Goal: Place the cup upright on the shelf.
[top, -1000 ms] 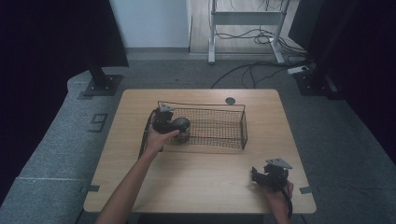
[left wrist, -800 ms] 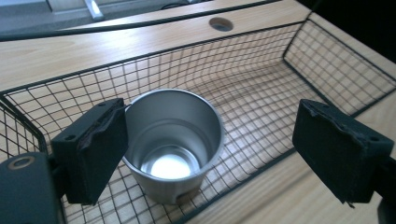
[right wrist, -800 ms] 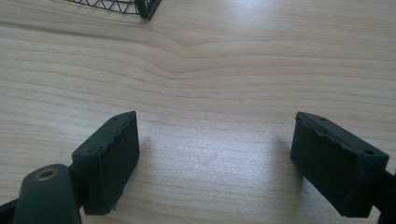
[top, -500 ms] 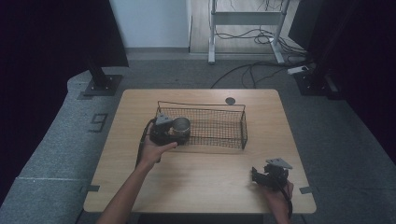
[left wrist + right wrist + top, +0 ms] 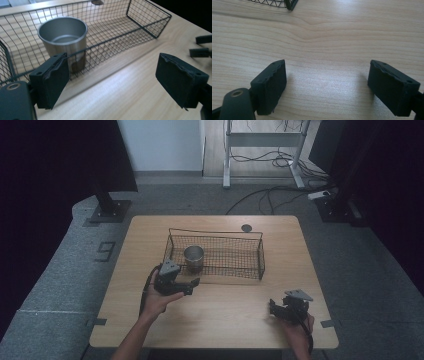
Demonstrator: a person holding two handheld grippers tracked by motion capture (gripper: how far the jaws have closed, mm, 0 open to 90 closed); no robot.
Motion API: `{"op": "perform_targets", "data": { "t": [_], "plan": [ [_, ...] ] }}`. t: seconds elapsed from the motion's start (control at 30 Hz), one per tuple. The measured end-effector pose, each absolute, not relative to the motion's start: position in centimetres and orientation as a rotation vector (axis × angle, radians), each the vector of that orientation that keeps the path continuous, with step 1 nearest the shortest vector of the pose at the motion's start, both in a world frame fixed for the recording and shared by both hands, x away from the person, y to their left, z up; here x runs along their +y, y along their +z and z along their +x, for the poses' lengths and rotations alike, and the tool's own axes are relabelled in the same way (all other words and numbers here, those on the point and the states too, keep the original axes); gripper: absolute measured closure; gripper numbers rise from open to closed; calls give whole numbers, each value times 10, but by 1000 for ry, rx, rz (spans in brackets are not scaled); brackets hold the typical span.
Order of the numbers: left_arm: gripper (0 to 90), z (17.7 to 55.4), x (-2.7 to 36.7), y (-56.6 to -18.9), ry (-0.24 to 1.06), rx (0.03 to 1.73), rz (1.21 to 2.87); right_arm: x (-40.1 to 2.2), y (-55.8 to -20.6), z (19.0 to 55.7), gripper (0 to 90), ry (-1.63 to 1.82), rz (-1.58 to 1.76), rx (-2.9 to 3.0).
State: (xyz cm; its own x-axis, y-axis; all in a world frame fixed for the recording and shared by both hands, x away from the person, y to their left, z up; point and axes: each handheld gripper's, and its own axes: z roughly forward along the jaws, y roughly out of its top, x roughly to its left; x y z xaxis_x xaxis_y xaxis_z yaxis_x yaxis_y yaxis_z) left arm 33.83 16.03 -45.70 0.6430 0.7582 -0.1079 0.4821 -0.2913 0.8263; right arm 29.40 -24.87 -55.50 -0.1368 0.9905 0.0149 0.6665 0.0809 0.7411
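A steel cup (image 5: 193, 256) stands upright in the left end of a black wire basket (image 5: 262, 255) at the middle of the wooden table (image 5: 225, 320). My left gripper (image 5: 192, 285) is just in front of the basket's near wall, apart from the cup. In the left gripper view the cup (image 5: 63, 37) is behind the mesh (image 5: 140, 27). The jaws of this gripper (image 5: 112, 82) stand apart with nothing between them and have just been closing a little. My right gripper (image 5: 272, 307) rests near the front right edge. It (image 5: 327, 85) is open over bare wood.
A small dark round disc (image 5: 246, 227) lies on the table behind the basket. The basket's right part (image 5: 235, 260) holds nothing. A corner of the basket (image 5: 287, 3) shows in the right gripper view. The right gripper's jaws (image 5: 202, 47) show far off in the left gripper view.
My left gripper has drawn back from the cup in the basket to the table in front of it. The cup stays where it stood. The right hand has not moved.
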Motion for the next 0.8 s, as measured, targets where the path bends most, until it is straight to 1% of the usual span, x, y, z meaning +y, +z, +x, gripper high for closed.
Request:
{"op": "perform_targets", "data": {
  "t": [0.3, 0.5, 0.7, 0.8],
  "plan": [
    [123, 315, 177, -470, 364, 997, 1943, -249, -555, 294, 153, 839, 1630, 1861],
    [125, 301, 184, -485, 353, 1027, 1970, -249, -555, 294, 154, 837, 1629, 1860],
    [130, 297, 183, -506, 330, 1066, 1992, -249, -555, 294, 154, 836, 1629, 1860],
    [131, 297, 181, -510, 339, 1069, 2010, -249, -555, 294, 154, 836, 1629, 1860]
  ]
}}
